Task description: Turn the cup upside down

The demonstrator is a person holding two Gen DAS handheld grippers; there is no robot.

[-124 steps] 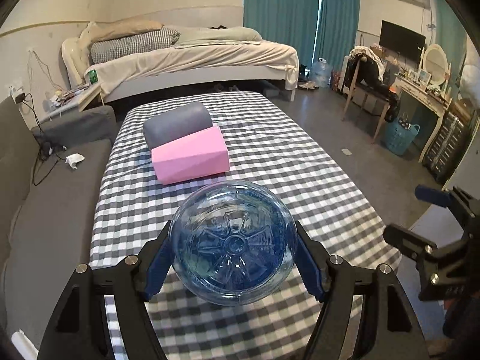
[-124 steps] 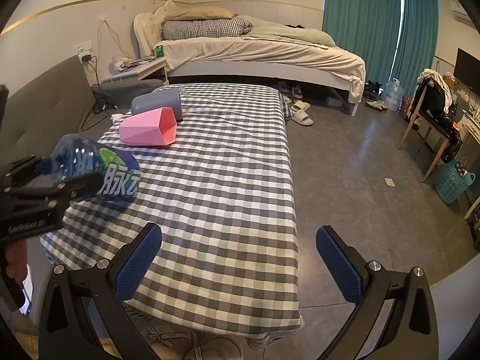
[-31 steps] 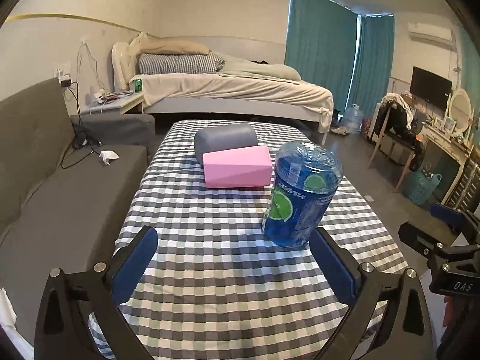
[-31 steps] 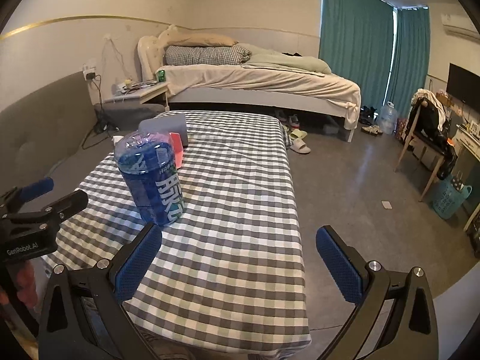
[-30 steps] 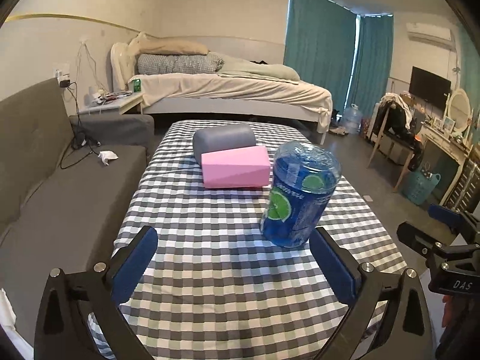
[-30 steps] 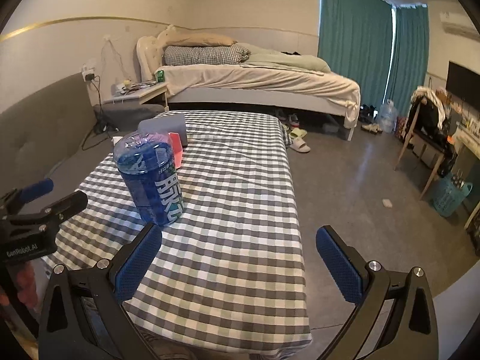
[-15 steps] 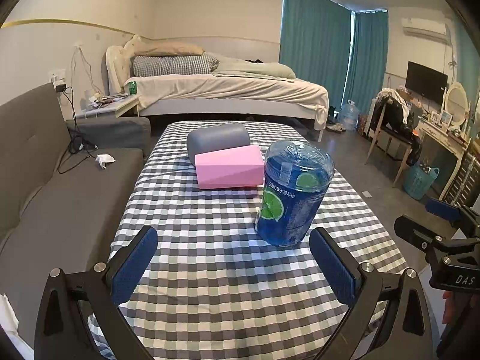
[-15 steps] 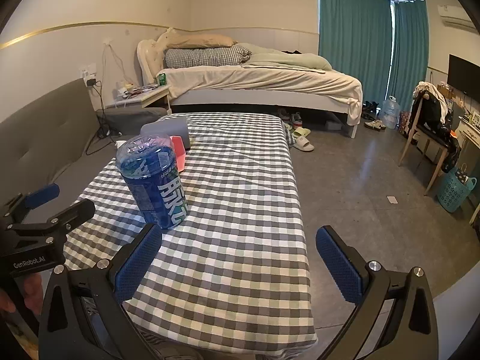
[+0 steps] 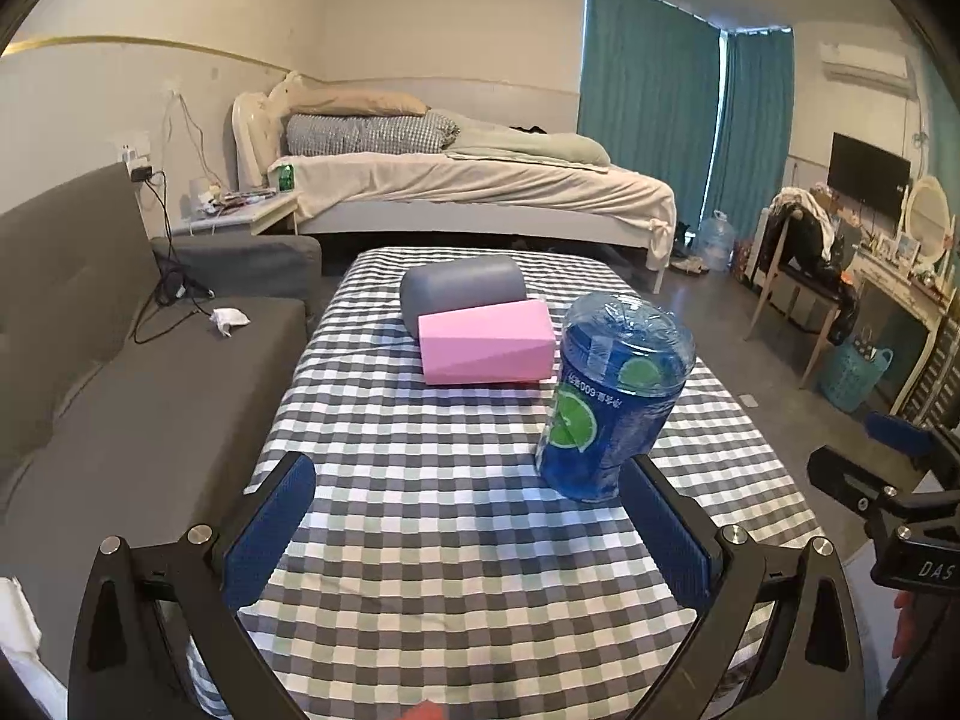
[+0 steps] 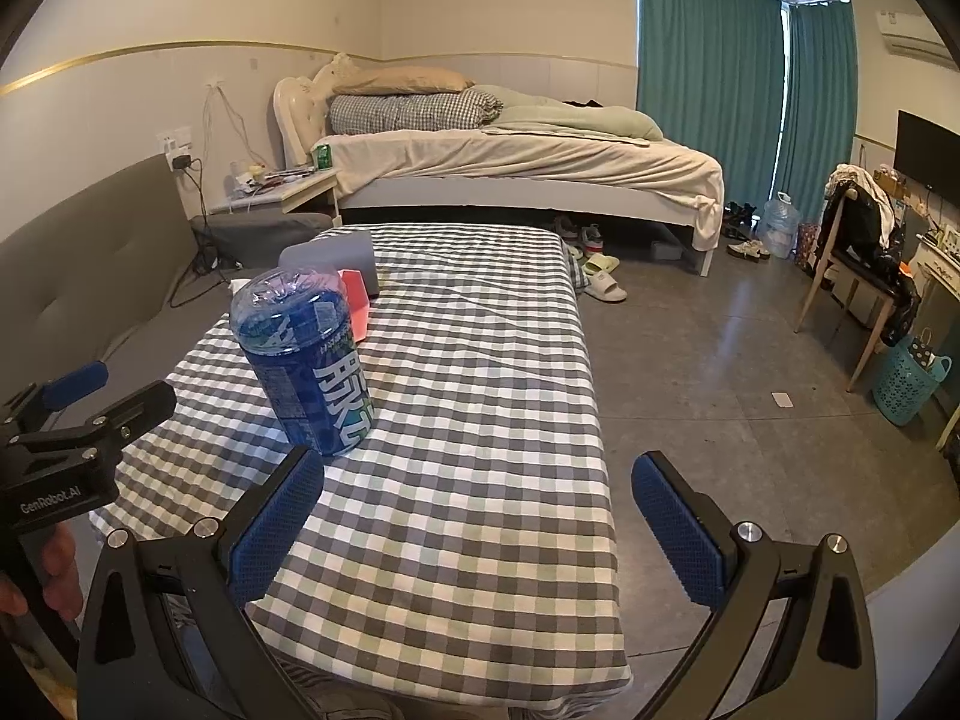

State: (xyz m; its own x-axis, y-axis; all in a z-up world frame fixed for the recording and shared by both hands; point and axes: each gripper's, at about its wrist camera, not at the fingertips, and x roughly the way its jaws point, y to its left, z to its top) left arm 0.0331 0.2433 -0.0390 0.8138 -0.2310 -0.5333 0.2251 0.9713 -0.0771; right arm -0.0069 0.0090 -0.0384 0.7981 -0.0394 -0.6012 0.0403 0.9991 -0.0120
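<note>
While the blue cup point(image 9: 612, 399) stands mouth-down on the checkered table point(image 9: 432, 516), its closed, ribbed base faces up and its printed label reads inverted. It sits near the table's right-hand edge as the left wrist camera sees it, just in front of the pink block point(image 9: 486, 348), which lies on its side. Behind the pink block, touching it or nearly so, lies the grey block point(image 9: 462, 288), farther from the cup.

The left gripper point(image 9: 468, 531) hangs short of the cup with its jaws spread wide, nothing between them; its right-side blue pad overlaps the cup's bottom rim in that view, but whether they touch cannot be told. In the right wrist view this gripper point(image 10: 78, 420) appears to the left of the cup point(image 10: 306, 366), apart from it.

The right gripper point(image 10: 477, 531) is also spread wide and holds nothing. It sits on the near side of the cup and to its right, over the table's near corner. From the left wrist camera it point(image 9: 882, 480) shows well to the right of the cup, beyond the table's edge.
</note>
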